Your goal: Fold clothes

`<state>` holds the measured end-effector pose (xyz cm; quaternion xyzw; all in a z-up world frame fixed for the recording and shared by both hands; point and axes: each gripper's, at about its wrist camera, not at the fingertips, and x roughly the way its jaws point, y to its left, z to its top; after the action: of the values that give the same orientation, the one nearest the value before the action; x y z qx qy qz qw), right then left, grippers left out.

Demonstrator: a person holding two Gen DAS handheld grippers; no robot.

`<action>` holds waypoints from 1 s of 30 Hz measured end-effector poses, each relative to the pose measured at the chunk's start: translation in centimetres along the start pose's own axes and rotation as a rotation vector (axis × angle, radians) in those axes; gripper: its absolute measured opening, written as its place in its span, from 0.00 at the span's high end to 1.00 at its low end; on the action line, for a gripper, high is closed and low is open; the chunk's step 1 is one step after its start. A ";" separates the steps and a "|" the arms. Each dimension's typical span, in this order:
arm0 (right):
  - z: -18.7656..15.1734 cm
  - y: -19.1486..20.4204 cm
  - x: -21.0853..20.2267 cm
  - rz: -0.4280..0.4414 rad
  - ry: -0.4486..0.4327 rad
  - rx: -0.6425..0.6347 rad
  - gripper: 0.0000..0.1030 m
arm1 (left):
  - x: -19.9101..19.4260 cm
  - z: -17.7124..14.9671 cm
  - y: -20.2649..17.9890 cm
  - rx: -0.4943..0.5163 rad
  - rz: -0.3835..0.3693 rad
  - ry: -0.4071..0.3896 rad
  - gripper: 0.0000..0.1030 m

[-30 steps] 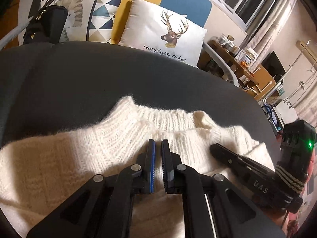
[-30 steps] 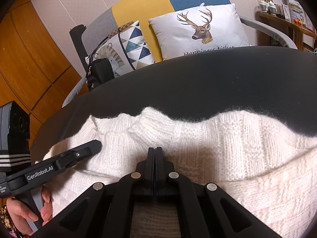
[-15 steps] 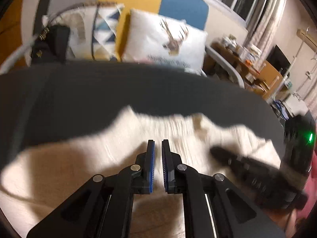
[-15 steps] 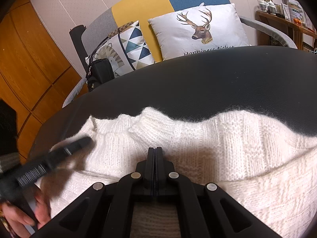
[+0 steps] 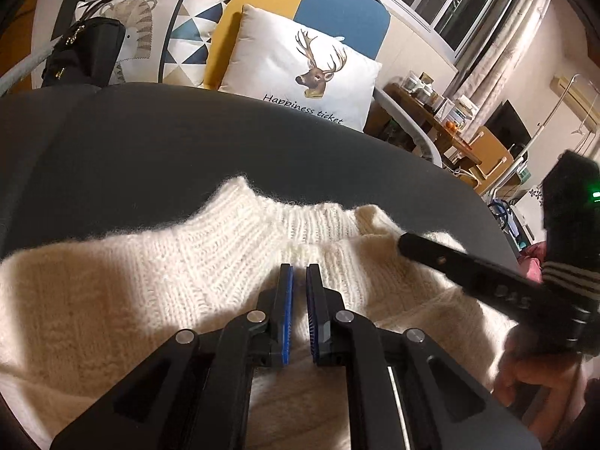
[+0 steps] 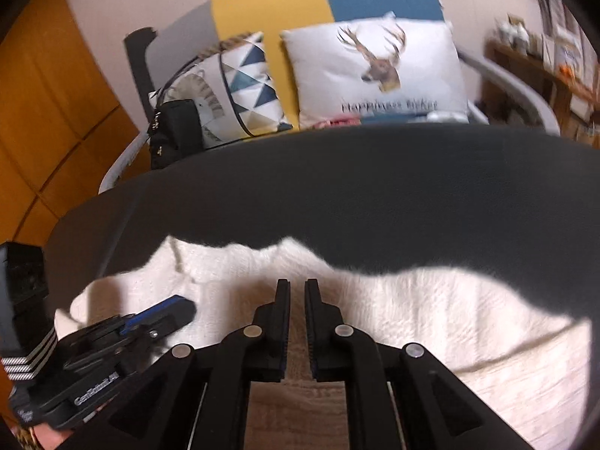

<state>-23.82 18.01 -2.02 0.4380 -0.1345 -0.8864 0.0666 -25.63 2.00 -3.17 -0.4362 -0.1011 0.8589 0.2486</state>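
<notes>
A: Surface first. We saw a dark grey table [image 5: 157, 157] carrying a cream knit sweater [image 5: 123, 300], spread along the near edge with the ribbed collar [image 5: 307, 221] pointing toward the far edge.

B: Agreed. Far half of the table was bare in both views, so open room lay beyond the collar. The far edge curved in the fisheye.

A: Room behind it: sofa with yellow and blue panels [image 6: 300, 3], a deer cushion [image 5: 303, 71], a triangle-print cushion [image 5: 176, 33], a black bag [image 5: 82, 52] at the sofa's left end. Window [image 5: 450, 0] and a cluttered shelf [image 5: 442, 108] at right.

B: Grippers. We noted the left gripper [image 5: 299, 273] over the sweater just below the collar, fingers parted by a narrow gap, nothing between them.

A: Same for the right gripper [image 6: 297, 288]: narrow gap, empty, above the sweater near its far hem line. Its view was blurred.

B: Contact with the knit? We couldn't tell for either.

A: A hand [image 5: 532, 382] held the right tool near the table's right edge.
</notes>
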 end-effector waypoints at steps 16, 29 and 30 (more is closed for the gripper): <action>-1.4 -2.2 0.3 0.144 -0.136 0.047 0.91 | 0.0 -0.1 0.4 -0.018 -0.017 -0.014 0.93; -0.8 1.1 1.5 0.035 -0.024 -0.093 0.90 | 0.0 -0.2 0.6 -0.037 -0.035 -0.023 0.93; -0.7 1.7 1.7 0.007 -0.019 -0.125 0.90 | 0.0 -0.2 0.5 -0.038 -0.035 -0.024 0.93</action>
<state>-24.28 15.90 -3.20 0.4243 -0.0811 -0.8968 0.0958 -25.66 1.52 -3.51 -0.4288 -0.1278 0.8575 0.2539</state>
